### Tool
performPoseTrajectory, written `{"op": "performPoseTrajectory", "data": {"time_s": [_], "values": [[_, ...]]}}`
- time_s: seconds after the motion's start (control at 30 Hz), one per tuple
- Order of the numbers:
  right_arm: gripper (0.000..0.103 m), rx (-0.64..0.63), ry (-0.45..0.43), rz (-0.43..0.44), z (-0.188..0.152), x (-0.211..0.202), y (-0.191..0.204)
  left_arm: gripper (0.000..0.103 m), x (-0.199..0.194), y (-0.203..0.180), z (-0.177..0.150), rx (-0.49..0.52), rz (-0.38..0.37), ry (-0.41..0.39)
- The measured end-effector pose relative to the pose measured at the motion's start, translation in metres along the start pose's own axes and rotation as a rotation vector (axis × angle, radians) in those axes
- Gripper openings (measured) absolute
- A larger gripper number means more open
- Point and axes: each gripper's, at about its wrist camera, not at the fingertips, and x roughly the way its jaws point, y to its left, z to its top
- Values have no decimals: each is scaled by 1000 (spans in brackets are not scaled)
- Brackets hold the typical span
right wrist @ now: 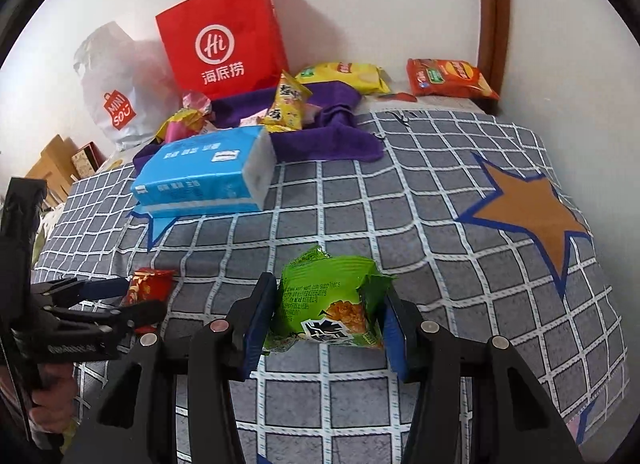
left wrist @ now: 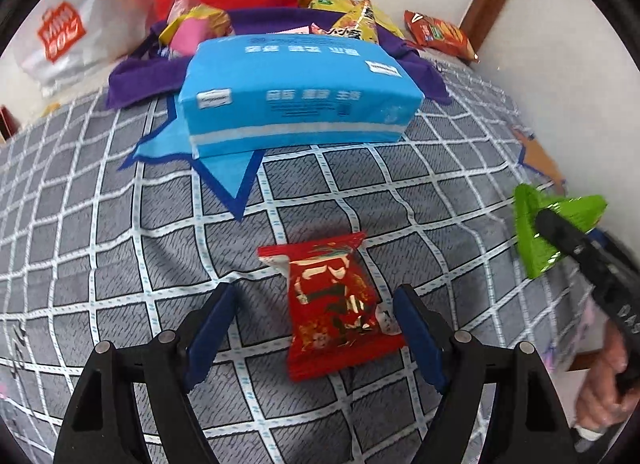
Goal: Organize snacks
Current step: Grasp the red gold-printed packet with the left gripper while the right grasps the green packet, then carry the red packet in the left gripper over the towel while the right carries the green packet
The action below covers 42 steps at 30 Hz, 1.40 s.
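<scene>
While the right gripper (right wrist: 326, 328) squeezes a green snack bag (right wrist: 330, 304), the left gripper (left wrist: 314, 328) hangs open over a red snack packet (left wrist: 340, 308) lying lengthwise between its fingers, mid-bedspread (left wrist: 120, 264).

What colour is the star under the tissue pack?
Light blue star patch with dark blue border; left wrist view shows it best.

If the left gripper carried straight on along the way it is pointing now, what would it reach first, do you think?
Most likely the red snack packet, which lies on the checked bedcover between the open fingers of the left gripper. How far above the packet it hangs is hard to judge.
</scene>
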Motion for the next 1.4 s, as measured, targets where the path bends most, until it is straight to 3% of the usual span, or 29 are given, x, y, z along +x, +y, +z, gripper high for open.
{"op": "performPoseTrajectory", "data": {"time_s": [0.1,0.17,0.33,0.37,0.4,0.6,0.7,0.9,1.0,1.07,1.13,1.2,1.4], "values": [[50,12,4,0,-2,1,-4,66,2,-7,-2,32,75,-27],[50,16,8,1,-3,1,-4,50,-1,-6,-3,29,87,-45],[50,9,9,10,-3,4,3,47,-10,17,-4,-15,63,-52],[50,5,7,14,-1,5,6,38,-13,25,-3,-28,70,-61],[50,0,4,18,0,5,8,37,-15,30,-3,-36,77,-66],[50,-7,-13,44,10,21,27,37,-22,93,4,-145,128,-95],[50,-26,0,41,16,37,38,37,-19,114,3,-183,110,-99],[50,-20,21,41,15,58,48,43,-19,119,-8,-151,70,-145],[50,-16,13,33,11,62,49,53,-18,116,-10,-135,45,-161],[50,-19,4,32,11,64,51,54,-17,112,-9,-130,59,-160],[50,-22,1,34,10,65,52,53,-16,110,-7,-128,79,-159],[50,-28,-4,36,9,66,52,40,-15,110,-3,-127,118,-156],[50,-24,16,50,14,65,49,36,-18,119,2,-171,69,-113]]}}
